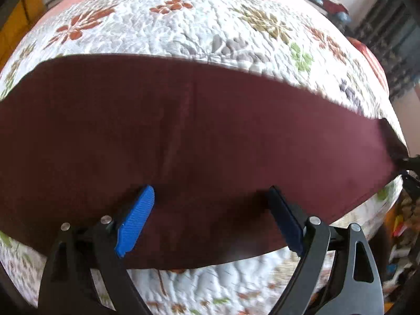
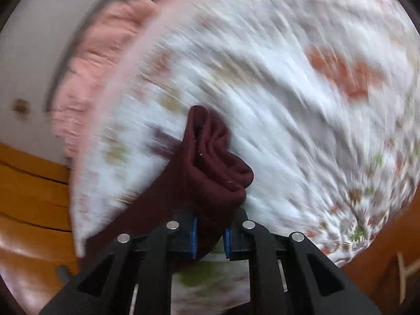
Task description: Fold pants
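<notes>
Below the left gripper (image 1: pixel 211 219) the maroon pants (image 1: pixel 199 131) lie spread flat as a wide band across the floral quilt (image 1: pixel 183 26), running from well beyond the left finger to well beyond the right one. Its jaws stand wide apart and hold nothing; the blue ribbed pads (image 1: pixel 136 223) hang over the near part of the cloth, and the near hem of the pants runs just behind the fingertips, toward the camera, with quilt showing again past that hem. Whether the tips touch the fabric cannot be told. A faint crease runs up the cloth ahead of the left finger. At the far right end of the band, well outside the right finger, the corner of the cloth is drawn up toward a dark bit of the other tool. In the right wrist view the right gripper (image 2: pixel 210 232) is closed tight on a bunched fold of the same pants (image 2: pixel 215 162): the cloth is pinched between the two blue pads (image 2: pixel 193 233), bulges out ahead of the fingertips in thick rolled layers, and trails away past the left finger, down to the left. The quilt (image 2: pixel 302 105) beyond the fingers is smeared with blur, with a pink blanket (image 2: pixel 92 78) far off past the left finger.
</notes>
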The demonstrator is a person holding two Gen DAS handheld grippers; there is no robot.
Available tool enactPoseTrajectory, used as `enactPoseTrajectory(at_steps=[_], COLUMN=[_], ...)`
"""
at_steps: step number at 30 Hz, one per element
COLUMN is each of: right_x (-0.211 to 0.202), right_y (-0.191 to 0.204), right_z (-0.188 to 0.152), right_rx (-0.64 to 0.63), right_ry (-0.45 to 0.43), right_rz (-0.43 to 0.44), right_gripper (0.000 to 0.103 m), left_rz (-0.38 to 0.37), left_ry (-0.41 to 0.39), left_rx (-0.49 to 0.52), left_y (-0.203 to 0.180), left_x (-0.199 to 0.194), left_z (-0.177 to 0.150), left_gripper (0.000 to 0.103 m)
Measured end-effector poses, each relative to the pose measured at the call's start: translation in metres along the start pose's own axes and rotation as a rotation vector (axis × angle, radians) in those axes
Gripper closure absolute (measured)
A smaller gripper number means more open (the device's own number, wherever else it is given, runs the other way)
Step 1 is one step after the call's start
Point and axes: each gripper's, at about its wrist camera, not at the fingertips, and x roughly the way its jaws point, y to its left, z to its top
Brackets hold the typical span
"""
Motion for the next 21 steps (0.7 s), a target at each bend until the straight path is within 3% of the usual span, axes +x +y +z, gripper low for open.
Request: enactPoseTrajectory(at_steps=[3, 8, 14, 16, 18, 21], right_x=[0.003, -0.006, -0.025, -0.036, -0.044, -0.058], right_y=[-0.013, -0.005, 0.033, 0.057, 0.081, 0.124], right_z=[-0.003, -0.002, -0.004, -0.007, -0.010, -0.020], right_rx=[0.050, 0.051, -0.037, -0.091, -0.137, -0.219], right_ry=[-0.017, -0.024, -0.074, -0.103, -0.124, -0.150], right_rz=[0.070, 0.077, 0.009, 0.003, 0.001, 0.045], right_gripper=[0.088, 0.087, 0.087, 0.087, 0.087, 0.087], left_rz=[-0.010, -0.074, 0.042, -0.011, -0.070, -0.135], left_ry=[-0.003, -0.017, -0.041, 0.013, -0.006, -0.037], left_rx=[0.012, -0.091, -0.132, -0.168, -0.196, -0.337], left_y=[0.000, 0.018, 0.062, 0.081, 0.092, 0.110], left_x=[-0.002, -0.023, -0.035, -0.023, -0.028, -0.047], left_z=[0.000, 0.005, -0.007, -0.012, -0.010, -0.005], left_gripper=[0.014, 0.013, 0.013, 0.013, 0.013, 0.013])
